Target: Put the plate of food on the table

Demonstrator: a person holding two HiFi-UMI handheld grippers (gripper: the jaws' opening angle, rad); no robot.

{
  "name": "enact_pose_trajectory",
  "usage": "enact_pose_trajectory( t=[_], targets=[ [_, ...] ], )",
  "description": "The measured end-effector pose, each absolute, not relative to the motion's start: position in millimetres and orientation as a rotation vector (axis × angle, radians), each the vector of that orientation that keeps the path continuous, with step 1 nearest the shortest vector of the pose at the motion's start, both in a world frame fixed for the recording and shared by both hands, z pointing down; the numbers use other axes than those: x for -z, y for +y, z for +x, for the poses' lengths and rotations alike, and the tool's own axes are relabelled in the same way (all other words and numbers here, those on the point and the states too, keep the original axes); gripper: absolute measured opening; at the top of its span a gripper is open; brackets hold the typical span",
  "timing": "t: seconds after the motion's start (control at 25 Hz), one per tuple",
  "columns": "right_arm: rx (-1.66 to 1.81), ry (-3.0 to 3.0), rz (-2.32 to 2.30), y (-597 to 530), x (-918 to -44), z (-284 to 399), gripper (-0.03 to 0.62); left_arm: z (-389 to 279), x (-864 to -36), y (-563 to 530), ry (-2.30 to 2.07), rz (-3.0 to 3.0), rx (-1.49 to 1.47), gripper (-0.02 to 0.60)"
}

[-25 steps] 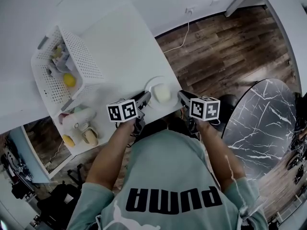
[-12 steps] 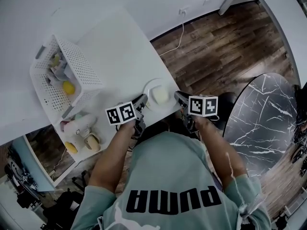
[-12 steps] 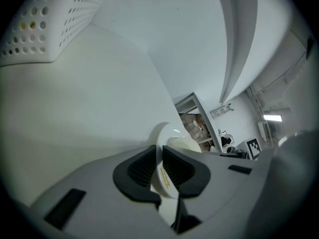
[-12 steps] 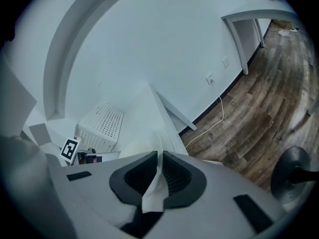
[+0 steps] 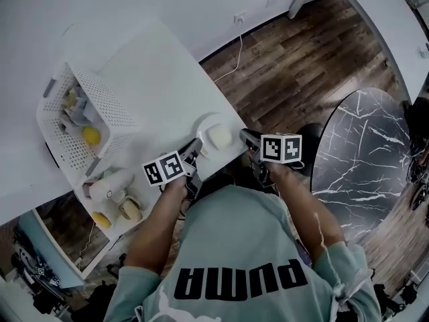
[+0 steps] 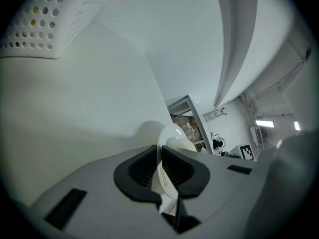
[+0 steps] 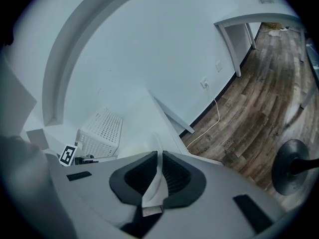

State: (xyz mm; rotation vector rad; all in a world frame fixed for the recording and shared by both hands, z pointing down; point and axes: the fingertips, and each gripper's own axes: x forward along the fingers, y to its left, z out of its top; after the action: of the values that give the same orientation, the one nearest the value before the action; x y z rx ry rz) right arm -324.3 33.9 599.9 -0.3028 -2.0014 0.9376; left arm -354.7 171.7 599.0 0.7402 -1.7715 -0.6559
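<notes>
the plate (image 5: 209, 122) with a pale bun-like food (image 5: 220, 137) is, it seems, just over the near corner of the white counter (image 5: 161, 72). it lies between my hands: the left gripper (image 5: 196, 149) and the right gripper (image 5: 244, 138) each have fingers clamped on opposite rims. my shirt (image 5: 241, 260) reads "puma".
</notes>
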Motion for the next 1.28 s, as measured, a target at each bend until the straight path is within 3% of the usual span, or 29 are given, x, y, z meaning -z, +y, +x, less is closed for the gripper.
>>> enact_pose_trajectory(
  t=[0.44,1.28],
  targets=[
    [-0.999,-2.112,-0.084,14,-572,-285,0.025,-332,-573,148,-1.666,0.911,0.707,0.029],
    [-1.188,-2.259,0.377,-87,-540,-157,0.025,-252,-546,21,-1.439,1.266,0.484,0.028]
  ],
)
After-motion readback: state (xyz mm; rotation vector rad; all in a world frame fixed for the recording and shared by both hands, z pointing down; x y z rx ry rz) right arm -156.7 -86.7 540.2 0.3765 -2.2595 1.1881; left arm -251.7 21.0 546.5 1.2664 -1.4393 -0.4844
